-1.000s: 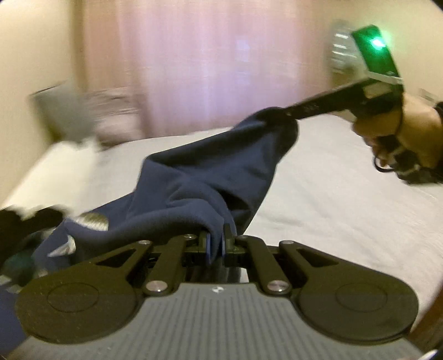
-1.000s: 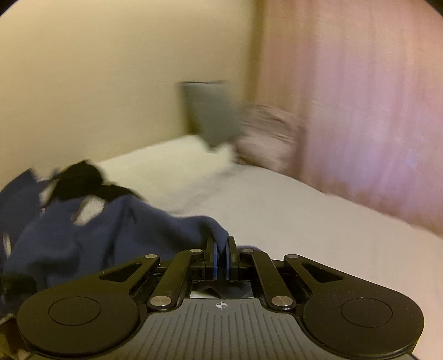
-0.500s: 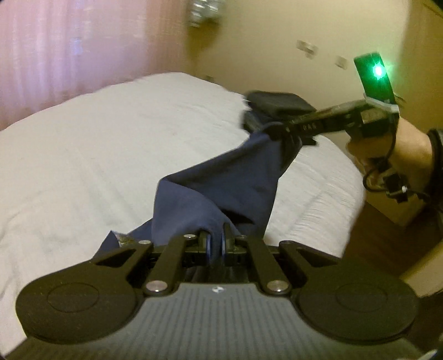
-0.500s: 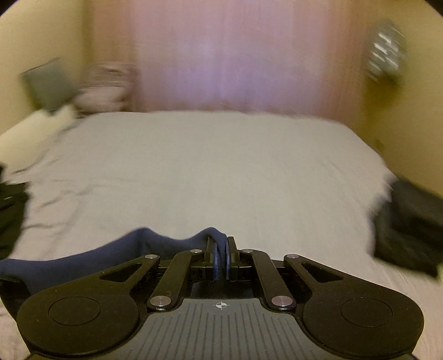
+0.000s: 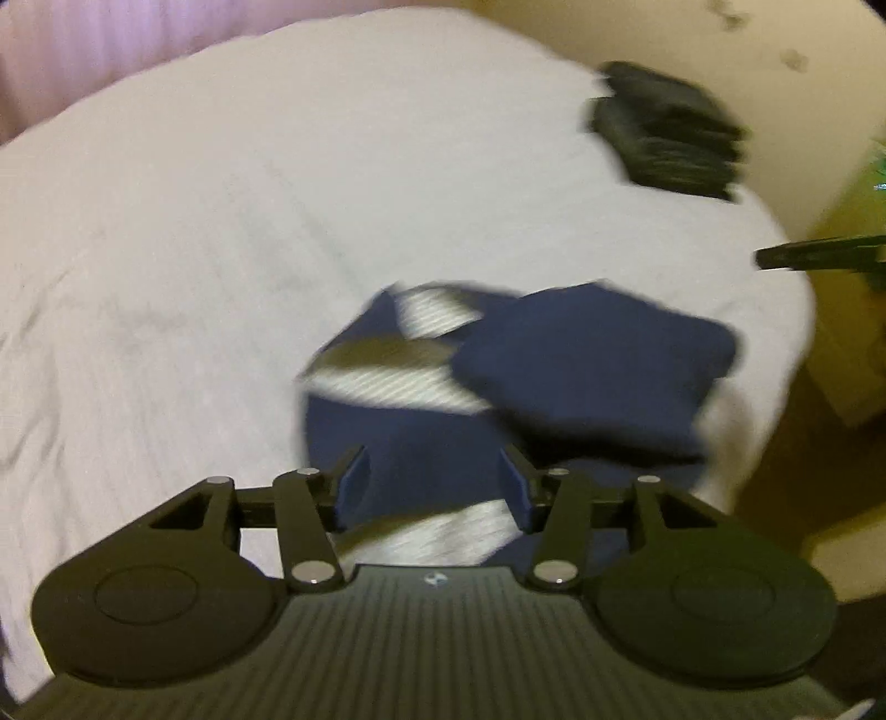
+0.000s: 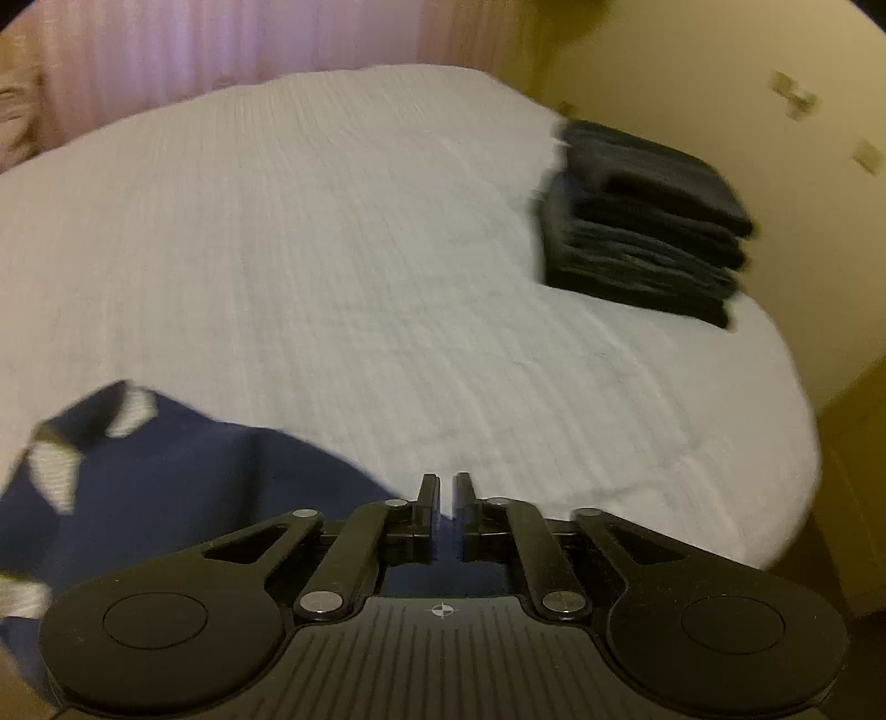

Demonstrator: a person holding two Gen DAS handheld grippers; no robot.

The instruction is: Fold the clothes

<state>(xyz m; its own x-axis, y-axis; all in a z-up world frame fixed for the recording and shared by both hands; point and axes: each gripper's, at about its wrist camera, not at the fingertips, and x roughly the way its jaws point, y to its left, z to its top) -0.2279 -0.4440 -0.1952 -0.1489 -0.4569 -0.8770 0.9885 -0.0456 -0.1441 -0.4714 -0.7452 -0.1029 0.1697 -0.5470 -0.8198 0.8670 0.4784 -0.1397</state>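
While jaws gape, left gripper [image 5: 434, 479] above navy garment [image 5: 581, 365] — white bed [image 5: 221, 221], dark stack [image 6: 642, 221].

White bedspread [image 6: 332, 249], pink curtain [image 6: 221, 50], beige wall [image 6: 692, 72].

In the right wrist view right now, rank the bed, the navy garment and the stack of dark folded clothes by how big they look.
1. The bed looks largest by far.
2. The navy garment comes next, but it lies close to the camera and is cut off by the frame, so that is unsure.
3. The stack of dark folded clothes looks smallest, though it lies farther away.
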